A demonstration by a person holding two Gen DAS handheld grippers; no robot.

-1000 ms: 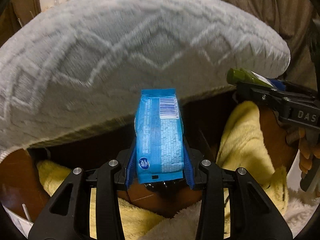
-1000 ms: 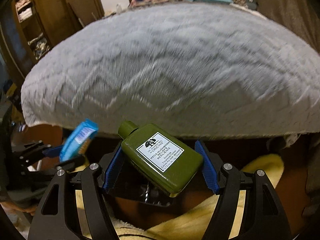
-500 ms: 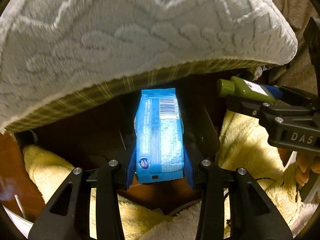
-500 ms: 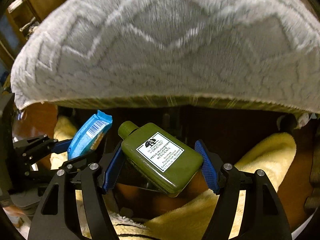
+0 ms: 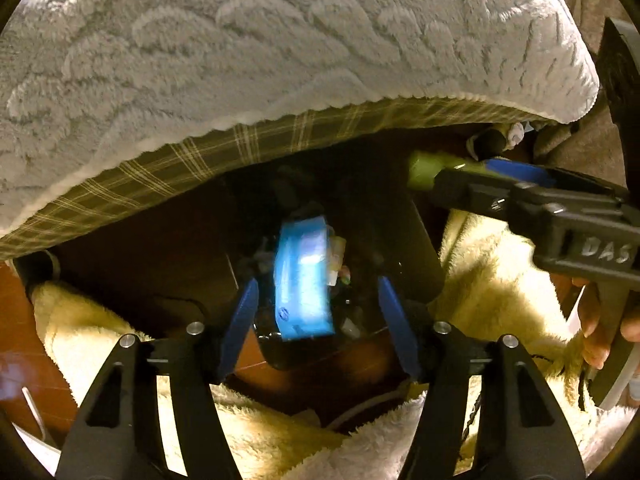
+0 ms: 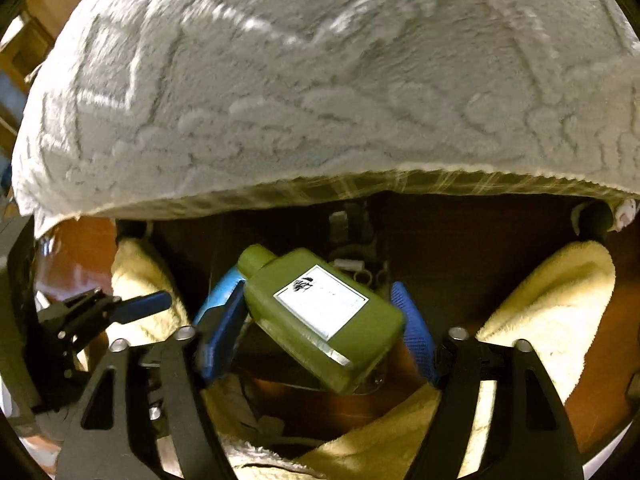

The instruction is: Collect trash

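Observation:
In the left wrist view my left gripper (image 5: 318, 294) is open, its blue pads spread wide. The blue snack wrapper (image 5: 304, 280) is blurred and free between them, over a dark bin (image 5: 280, 354) that holds other scraps. In the right wrist view the green bottle (image 6: 320, 316) with a white label looks blurred and loose between the pads of my right gripper (image 6: 320, 322), which stand apart from it, above the same dark opening. The right gripper with the bottle's cap end (image 5: 424, 168) shows at the right of the left wrist view.
A grey-white fleece blanket (image 5: 280, 48) over a plaid bed edge (image 5: 280, 140) hangs above the bin. Yellow fluffy cloth (image 5: 492, 272) lies on both sides of it on the brown floor (image 5: 16, 344). The left gripper (image 6: 132, 304) shows at the left of the right wrist view.
Both grippers moved lower, under the bed edge. The left jaws opened and the blue wrapper dropped away from them. The right jaws widened and the green bottle came loose.

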